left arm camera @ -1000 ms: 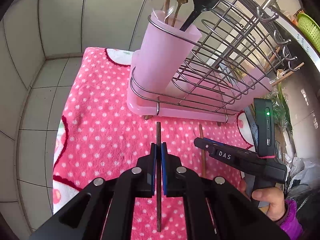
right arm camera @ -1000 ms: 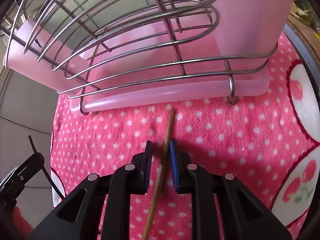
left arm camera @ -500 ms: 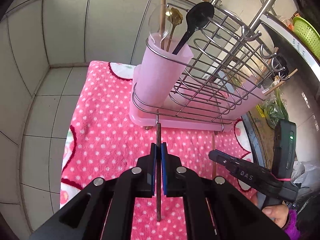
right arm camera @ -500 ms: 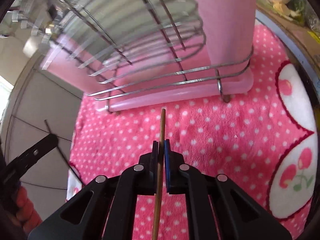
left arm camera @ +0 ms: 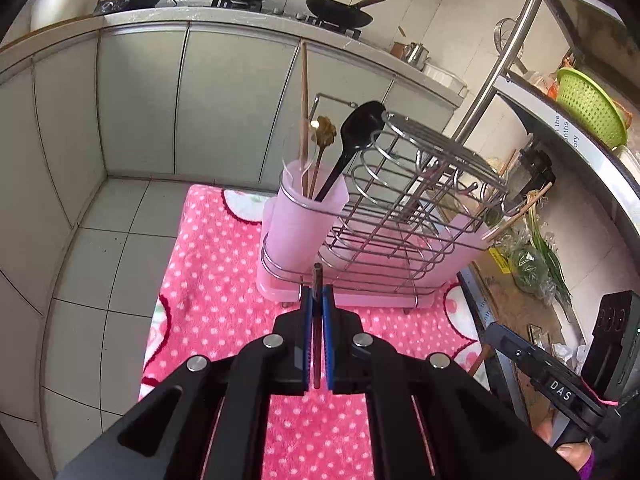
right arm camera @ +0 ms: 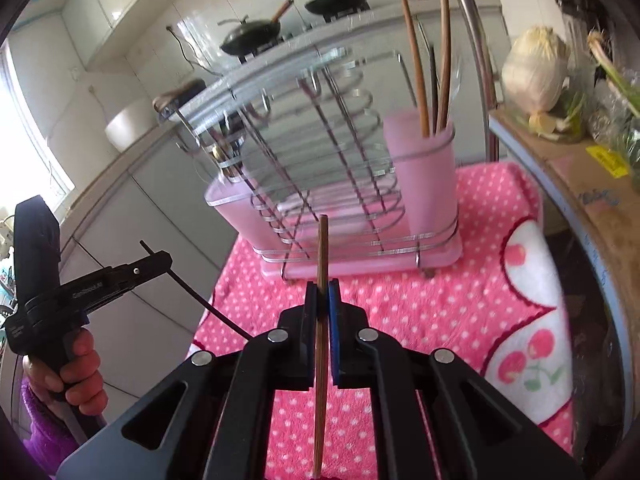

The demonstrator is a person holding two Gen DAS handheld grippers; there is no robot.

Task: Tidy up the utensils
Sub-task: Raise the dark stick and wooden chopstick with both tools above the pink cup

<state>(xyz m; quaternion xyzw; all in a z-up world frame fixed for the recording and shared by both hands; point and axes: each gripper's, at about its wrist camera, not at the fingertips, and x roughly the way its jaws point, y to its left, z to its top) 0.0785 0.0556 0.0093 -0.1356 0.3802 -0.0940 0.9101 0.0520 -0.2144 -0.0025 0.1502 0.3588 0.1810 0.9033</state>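
A dark chopstick [left arm camera: 317, 320] is pinched between the pads of the left gripper [left arm camera: 316, 308], held up over the pink dotted mat [left arm camera: 208, 304]. The right gripper [right arm camera: 322, 304] clamps a light wooden chopstick [right arm camera: 322, 248] the same way. Just beyond both stands the wire rack [left arm camera: 404, 216], its pink cup [left arm camera: 304, 216] holding spoons and chopsticks.

Rack [left arm camera: 400, 216] on mat [left arm camera: 208, 280] — utensils inside
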